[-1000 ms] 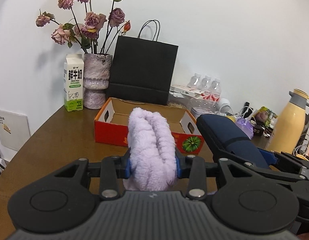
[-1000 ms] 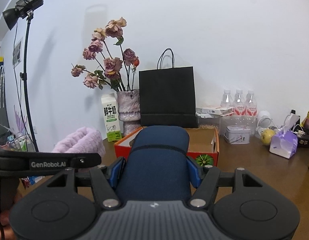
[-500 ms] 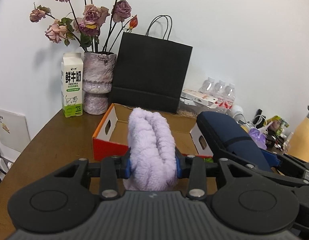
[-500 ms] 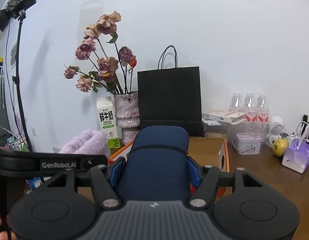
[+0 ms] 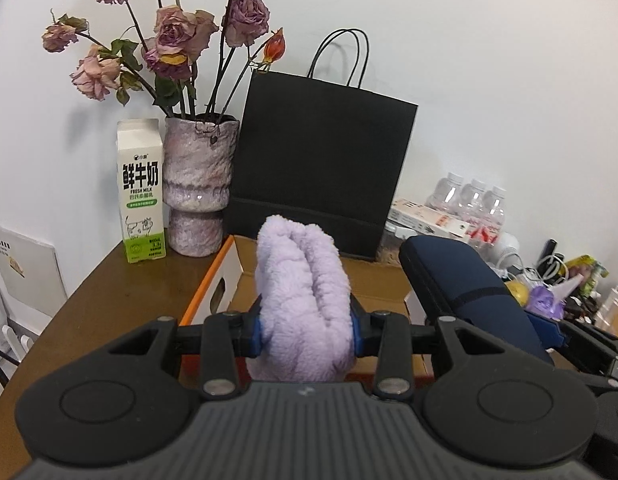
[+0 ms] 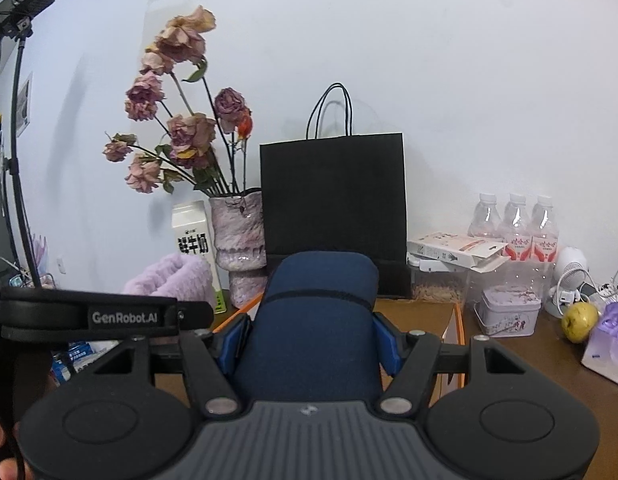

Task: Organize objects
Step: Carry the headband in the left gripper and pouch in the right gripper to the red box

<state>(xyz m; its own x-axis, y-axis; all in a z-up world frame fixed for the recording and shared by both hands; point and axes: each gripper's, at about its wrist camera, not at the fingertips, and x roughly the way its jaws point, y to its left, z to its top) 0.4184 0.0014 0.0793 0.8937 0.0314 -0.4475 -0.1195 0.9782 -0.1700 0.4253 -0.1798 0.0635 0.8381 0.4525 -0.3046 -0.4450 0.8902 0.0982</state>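
My left gripper [image 5: 305, 330] is shut on a fluffy lilac towel [image 5: 303, 296] that sticks out forward between the blue pads. My right gripper [image 6: 315, 340] is shut on a navy blue case [image 6: 317, 320], also seen at the right of the left wrist view [image 5: 465, 280]. Both items hang over the open orange cardboard box [image 5: 211, 284] on the brown table [image 5: 109, 292]. In the right wrist view the lilac towel [image 6: 169, 278] shows at the left, behind the other gripper's body.
Behind the box stand a black paper bag [image 5: 321, 160], a vase of dried roses [image 5: 197, 184] and a milk carton [image 5: 141, 188]. To the right are water bottles [image 6: 513, 224], a small tin [image 6: 507, 312], an apple [image 6: 579, 322] and cables. A light stand [image 6: 17, 120] rises at far left.
Both grippers have moved forward toward the box and the wall, rising slightly; bag, vase and carton look larger. The box's near wall now lies under the held items. Grips unchanged.
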